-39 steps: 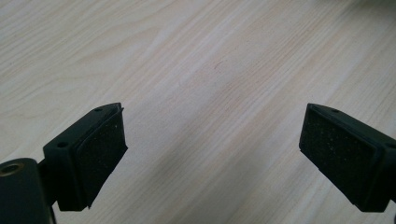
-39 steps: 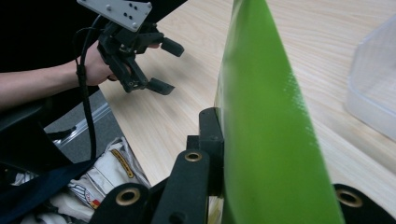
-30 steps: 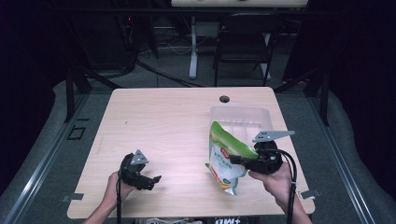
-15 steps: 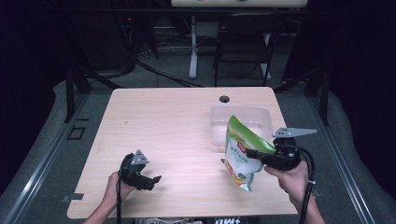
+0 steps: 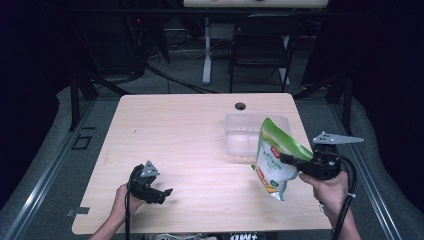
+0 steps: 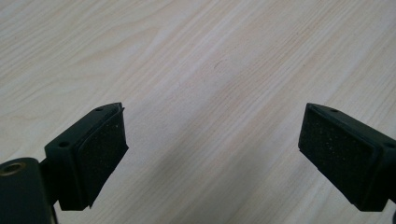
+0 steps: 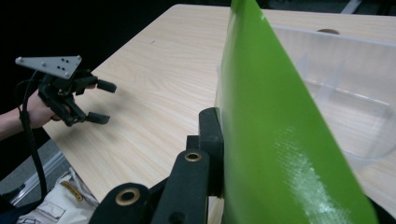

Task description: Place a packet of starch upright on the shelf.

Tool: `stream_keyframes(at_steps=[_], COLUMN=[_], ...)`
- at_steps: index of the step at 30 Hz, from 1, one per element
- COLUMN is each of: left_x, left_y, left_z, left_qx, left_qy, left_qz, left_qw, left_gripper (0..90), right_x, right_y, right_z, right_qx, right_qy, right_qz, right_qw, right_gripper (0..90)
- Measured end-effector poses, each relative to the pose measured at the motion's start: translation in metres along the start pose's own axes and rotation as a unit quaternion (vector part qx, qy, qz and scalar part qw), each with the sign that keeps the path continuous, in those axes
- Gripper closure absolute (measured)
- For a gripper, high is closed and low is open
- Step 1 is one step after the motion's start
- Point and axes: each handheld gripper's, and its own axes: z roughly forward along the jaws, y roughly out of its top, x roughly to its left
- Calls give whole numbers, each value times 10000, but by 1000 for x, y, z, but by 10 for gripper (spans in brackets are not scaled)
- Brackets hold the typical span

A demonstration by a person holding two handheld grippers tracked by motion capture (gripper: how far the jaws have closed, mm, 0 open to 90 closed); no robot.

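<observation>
Pale wooden table (image 5: 190, 145) in a dark room, seen from above. Near its far right corner sits a clear plastic bin (image 5: 245, 135). Just in front of the bin and to its right, the right gripper (image 5: 290, 160) is clamped on the edge of a green snack pouch (image 5: 275, 160), holding it upright off the tabletop. Well to the bin's left, near the front edge, the left gripper (image 5: 162, 192) hovers low over bare wood, jaws spread wide and holding nothing.
</observation>
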Motion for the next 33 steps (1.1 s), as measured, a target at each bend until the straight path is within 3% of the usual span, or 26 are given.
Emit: stream_keyframes(at_steps=[18,33], left_x=[0,0], left_y=[0,1], left_z=[0,2], left_qx=[-1,17], left_qy=[31,2], left_qz=[-1,-16], left_qw=[10000,10000], left_gripper=[75,76], right_x=[-14,-17], right_y=[3,25], right_z=[-24,-37], right_qx=[-319,-596], right_qy=[-332,-732], right_qz=[149,69], right_qw=[9988,9955], right_gripper=[900,900])
